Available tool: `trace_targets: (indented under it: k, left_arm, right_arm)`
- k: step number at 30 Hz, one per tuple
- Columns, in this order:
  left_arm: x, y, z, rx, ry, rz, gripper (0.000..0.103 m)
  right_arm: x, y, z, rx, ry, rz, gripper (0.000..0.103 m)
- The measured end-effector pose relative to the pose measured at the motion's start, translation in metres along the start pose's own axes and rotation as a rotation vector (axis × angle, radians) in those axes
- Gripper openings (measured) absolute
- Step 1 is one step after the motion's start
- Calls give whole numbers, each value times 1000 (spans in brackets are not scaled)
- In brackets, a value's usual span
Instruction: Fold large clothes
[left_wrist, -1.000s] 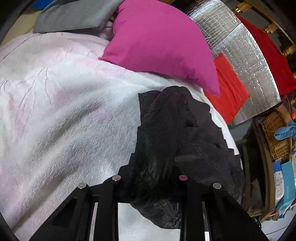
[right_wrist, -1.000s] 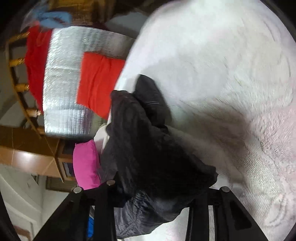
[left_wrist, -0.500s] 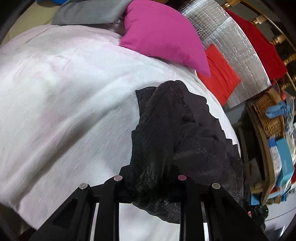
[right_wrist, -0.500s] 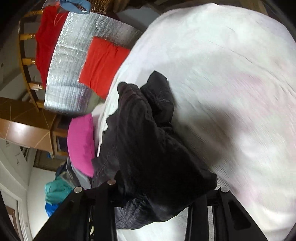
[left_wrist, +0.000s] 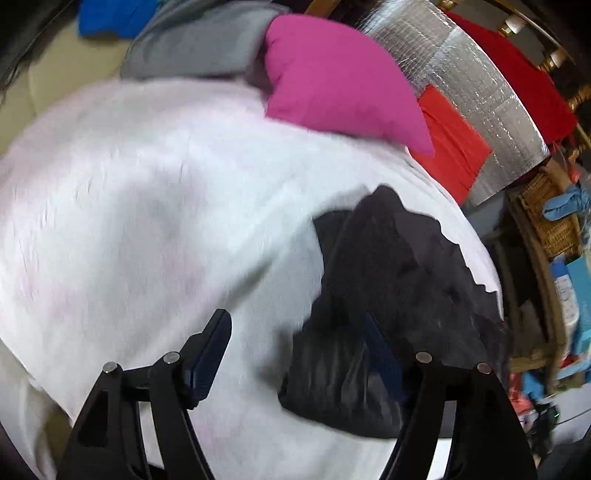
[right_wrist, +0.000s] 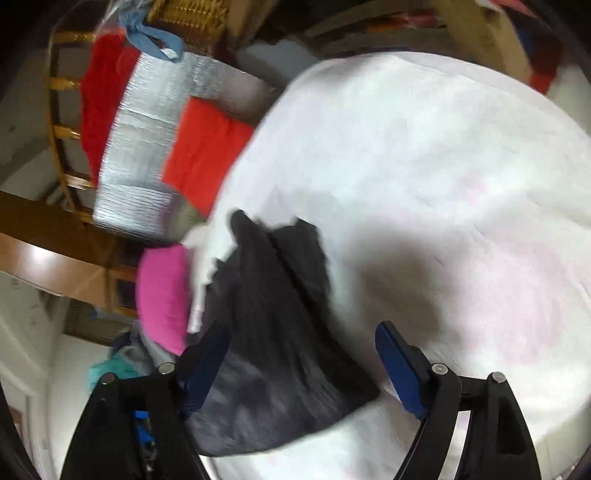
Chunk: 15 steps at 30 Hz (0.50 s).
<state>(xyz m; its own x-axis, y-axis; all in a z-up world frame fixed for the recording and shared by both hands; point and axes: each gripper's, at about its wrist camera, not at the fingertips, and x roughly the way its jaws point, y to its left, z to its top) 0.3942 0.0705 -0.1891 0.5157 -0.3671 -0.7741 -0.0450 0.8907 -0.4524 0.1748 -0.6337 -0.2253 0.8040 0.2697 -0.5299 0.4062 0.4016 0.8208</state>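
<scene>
Near the edge of the white bedspread (left_wrist: 155, 229), at about four o'clock in the left wrist view, lies the black garment (left_wrist: 399, 280), bunched into a loose, creased heap. It looks thin, limp and light, so it will likely sag and slide when lifted; a hem or corner pinched flat seems the safest place to take hold, not the rumpled middle. The left gripper (left_wrist: 295, 343) has just been opening and now stands released: cloth lies against its right finger, but the pads do not press on it. The right gripper (right_wrist: 303, 354) has likewise just spread its jaws; the garment (right_wrist: 273, 325) rests between them against the left finger, unclamped. Motion blur softens both views, so the fabric's exact edges are hard to trace. Beyond the garment, toward one o'clock in the left view, sits a magenta pillow (left_wrist: 332, 77), then a red cushion (left_wrist: 450, 144) against a silver quilted mat (left_wrist: 476, 85), with a wicker basket (left_wrist: 550, 221) at three o'clock.
</scene>
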Motion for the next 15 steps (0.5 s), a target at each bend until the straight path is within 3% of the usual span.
trace_targets:
  k: [1,3,10,13,15]
  left_arm:
    - [3,-6,8,19,-7,-18,76]
    - [15,-14,17,55,18,-46,81]
    - [81,-38,20,116,216,-81,81]
    - [96,-39,22,116,271,-111,81]
    - [103,-39,24,99,289,-138,81]
  right_arm:
    - [7,1,8,5,20,31,84]
    - [22,3,18,-7,38,0,84]
    - [89,2,31,-39,200,-67,84]
    - [122,3,26,-27,300,-24,87]
    - [125,8,24,-45,275,-7,88]
